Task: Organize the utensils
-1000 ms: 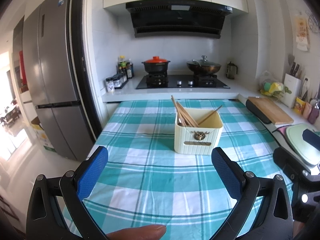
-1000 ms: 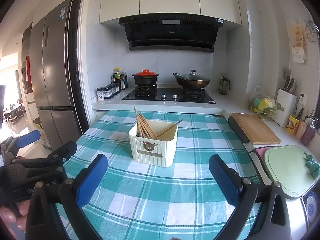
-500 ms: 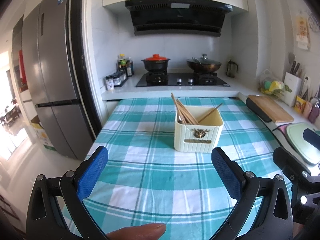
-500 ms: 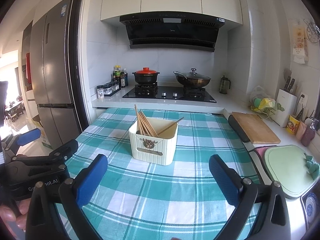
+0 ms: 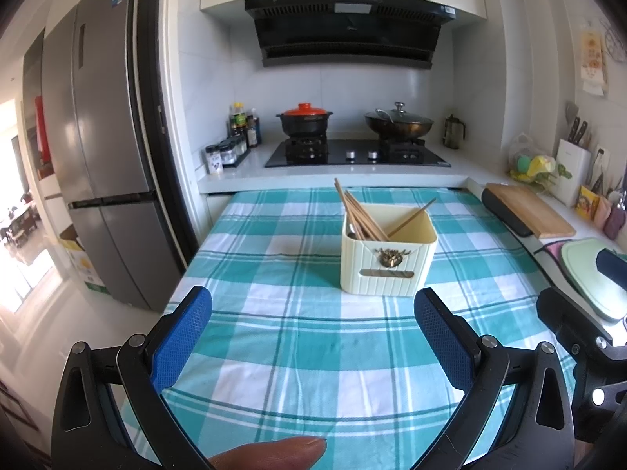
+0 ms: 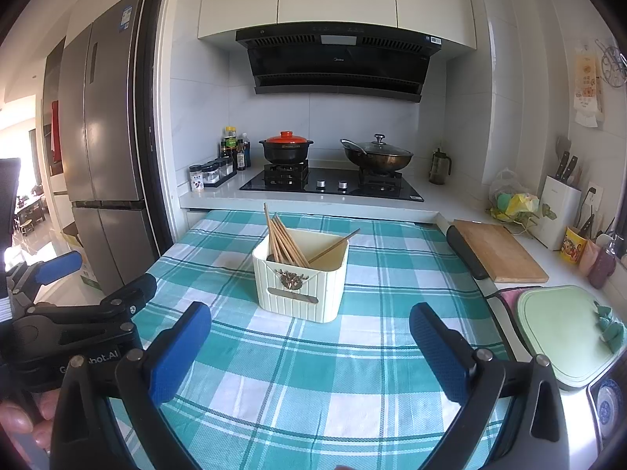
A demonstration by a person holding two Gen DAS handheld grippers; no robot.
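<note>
A cream ribbed utensil box (image 5: pixel 388 262) stands on the teal checked tablecloth (image 5: pixel 298 352), also in the right wrist view (image 6: pixel 301 286). Several wooden chopsticks (image 5: pixel 358 215) lean in its left part, one chopstick (image 5: pixel 411 217) leans to the right; they also show in the right wrist view (image 6: pixel 284 241). My left gripper (image 5: pixel 313 337) is open and empty, in front of the box. My right gripper (image 6: pixel 309 348) is open and empty, also short of the box. The left gripper shows at the left of the right wrist view (image 6: pixel 78 313).
A stove (image 5: pixel 356 152) with a red-lidded pot (image 5: pixel 303 119) and a wok (image 5: pixel 397 123) lies behind the table. A wooden cutting board (image 6: pixel 497 250) and a green board (image 6: pixel 564 333) lie at right. A fridge (image 5: pixel 98 164) stands at left.
Both grippers have risen slightly and stayed open. The box and chopsticks have not moved.
</note>
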